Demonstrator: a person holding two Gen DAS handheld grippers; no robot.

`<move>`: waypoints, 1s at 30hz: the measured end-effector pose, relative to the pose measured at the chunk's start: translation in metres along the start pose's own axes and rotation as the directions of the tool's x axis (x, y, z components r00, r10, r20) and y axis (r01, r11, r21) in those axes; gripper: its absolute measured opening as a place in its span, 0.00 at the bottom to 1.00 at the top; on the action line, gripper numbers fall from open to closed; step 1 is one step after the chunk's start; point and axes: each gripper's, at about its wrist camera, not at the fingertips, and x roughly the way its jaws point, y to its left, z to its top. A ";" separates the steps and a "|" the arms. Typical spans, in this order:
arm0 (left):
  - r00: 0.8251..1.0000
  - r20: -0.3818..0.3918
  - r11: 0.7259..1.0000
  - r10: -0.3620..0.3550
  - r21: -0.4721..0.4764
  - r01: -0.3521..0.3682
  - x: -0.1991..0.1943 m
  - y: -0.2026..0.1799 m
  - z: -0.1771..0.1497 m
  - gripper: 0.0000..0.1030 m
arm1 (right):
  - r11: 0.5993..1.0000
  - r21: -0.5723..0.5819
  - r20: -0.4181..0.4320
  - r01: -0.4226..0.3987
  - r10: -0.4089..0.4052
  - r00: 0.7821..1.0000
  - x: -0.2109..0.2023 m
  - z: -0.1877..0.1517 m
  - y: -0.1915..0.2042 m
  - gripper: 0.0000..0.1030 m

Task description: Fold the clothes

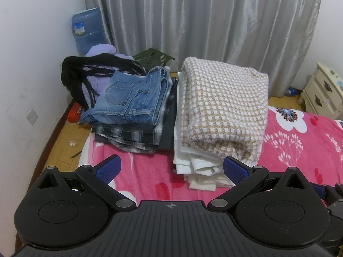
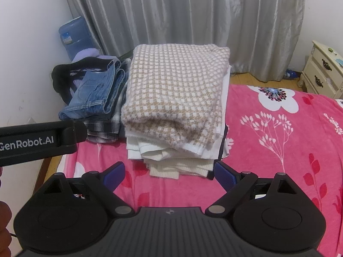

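A folded beige-and-white checked sweater [image 1: 223, 109] [image 2: 175, 92] tops a pile of folded white and cream garments [image 1: 201, 171] [image 2: 178, 160] on the pink flowered bedspread [image 1: 145, 173] [image 2: 278, 141]. To its left lies a second pile: folded blue jeans [image 1: 133, 100] [image 2: 96, 92] over a plaid shirt [image 1: 133, 139] [image 2: 103, 128]. My left gripper [image 1: 171, 168] is open just in front of the piles, holding nothing. My right gripper [image 2: 169, 173] is open too, its blue pads [image 2: 225, 175] near the cream garments' front edge. The left gripper's body [image 2: 36, 141] shows at the left of the right wrist view.
A black and lilac heap of clothes [image 1: 85, 75] lies behind the jeans, by a blue water jug [image 1: 88, 30] and the white wall. Grey curtains [image 1: 214, 21] hang behind. A cream nightstand [image 1: 323, 90] stands at the right. Wooden floor [image 1: 62, 141] runs along the bed's left edge.
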 end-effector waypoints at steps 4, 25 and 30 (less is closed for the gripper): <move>1.000 0.001 1.000 0.000 0.002 0.000 -0.001 0.000 0.000 1.00 | 1.000 -0.002 0.000 0.000 0.000 1.000 0.000 0.001 0.001 0.91; 1.000 0.008 1.000 0.002 0.009 -0.002 -0.002 0.001 0.001 1.00 | 1.000 -0.008 0.001 -0.003 0.003 1.000 -0.001 0.001 0.003 0.91; 1.000 0.005 1.000 0.006 0.009 -0.006 -0.001 0.001 0.001 1.00 | 1.000 -0.007 -0.001 -0.005 0.005 1.000 0.000 0.001 0.003 0.91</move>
